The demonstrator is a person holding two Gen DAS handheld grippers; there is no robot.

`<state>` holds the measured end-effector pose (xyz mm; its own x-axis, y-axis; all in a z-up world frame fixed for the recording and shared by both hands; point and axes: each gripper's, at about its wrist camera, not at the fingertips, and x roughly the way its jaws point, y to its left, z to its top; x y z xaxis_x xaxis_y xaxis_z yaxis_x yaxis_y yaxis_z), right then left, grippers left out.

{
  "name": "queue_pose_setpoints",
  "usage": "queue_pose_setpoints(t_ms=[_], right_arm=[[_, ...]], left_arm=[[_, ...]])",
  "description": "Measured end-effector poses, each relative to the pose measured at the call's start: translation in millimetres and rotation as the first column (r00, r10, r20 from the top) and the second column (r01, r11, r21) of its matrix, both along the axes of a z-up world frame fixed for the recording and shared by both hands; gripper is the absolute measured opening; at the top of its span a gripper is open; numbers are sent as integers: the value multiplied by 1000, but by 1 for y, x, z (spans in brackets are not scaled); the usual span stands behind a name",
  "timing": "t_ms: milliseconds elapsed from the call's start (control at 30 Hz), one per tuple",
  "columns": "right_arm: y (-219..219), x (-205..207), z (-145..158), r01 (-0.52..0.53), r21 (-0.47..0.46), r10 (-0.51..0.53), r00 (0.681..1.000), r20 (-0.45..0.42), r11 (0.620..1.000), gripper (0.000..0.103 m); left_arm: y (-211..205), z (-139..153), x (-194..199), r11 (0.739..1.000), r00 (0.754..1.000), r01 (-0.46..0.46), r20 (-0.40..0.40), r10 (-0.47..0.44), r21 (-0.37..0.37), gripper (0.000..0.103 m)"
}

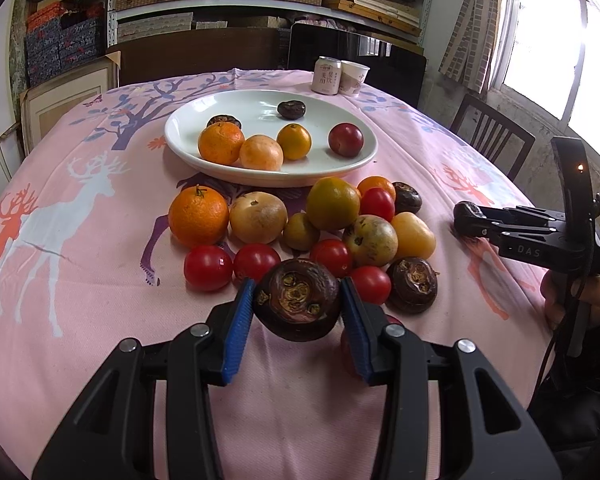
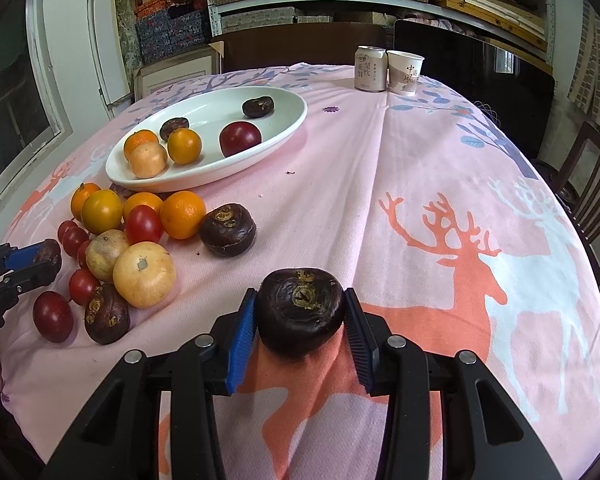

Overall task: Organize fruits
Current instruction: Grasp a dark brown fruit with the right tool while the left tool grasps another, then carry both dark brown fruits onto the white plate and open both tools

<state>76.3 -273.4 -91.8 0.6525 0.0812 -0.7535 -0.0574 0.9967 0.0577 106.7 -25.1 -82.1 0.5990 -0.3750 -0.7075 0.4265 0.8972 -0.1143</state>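
Note:
My left gripper (image 1: 297, 292) is shut on a dark brown water chestnut (image 1: 296, 308), its blue pads pressing both sides, low at the near edge of a fruit pile. My right gripper (image 2: 300, 296) is shut on another dark water chestnut (image 2: 300, 318), low over the orange deer print, to the right of the pile. A white oval plate (image 1: 284, 178) (image 2: 216, 116) behind the pile holds oranges, a red plum and two dark chestnuts. Each gripper shows in the other's view: the right gripper (image 1: 466, 220) and the left gripper (image 2: 46, 254).
Loose on the pink tablecloth lie an orange (image 1: 198, 216), cherry tomatoes (image 1: 208, 267), yellow fruits and more chestnuts (image 2: 228, 230). A drink can (image 2: 370, 69) and a paper cup (image 2: 405, 72) stand at the far edge. A wooden chair (image 1: 492, 136) stands beside the table.

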Motion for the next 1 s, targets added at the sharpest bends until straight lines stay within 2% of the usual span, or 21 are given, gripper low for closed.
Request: queue_pose_setpoints(t_ms=[1000], right_arm=[[-1,-3,3,7,17,-7,1000,15,1000,43]], left_arm=[[3,-1,1,1000,1000,-4,3,4,-18,42]])
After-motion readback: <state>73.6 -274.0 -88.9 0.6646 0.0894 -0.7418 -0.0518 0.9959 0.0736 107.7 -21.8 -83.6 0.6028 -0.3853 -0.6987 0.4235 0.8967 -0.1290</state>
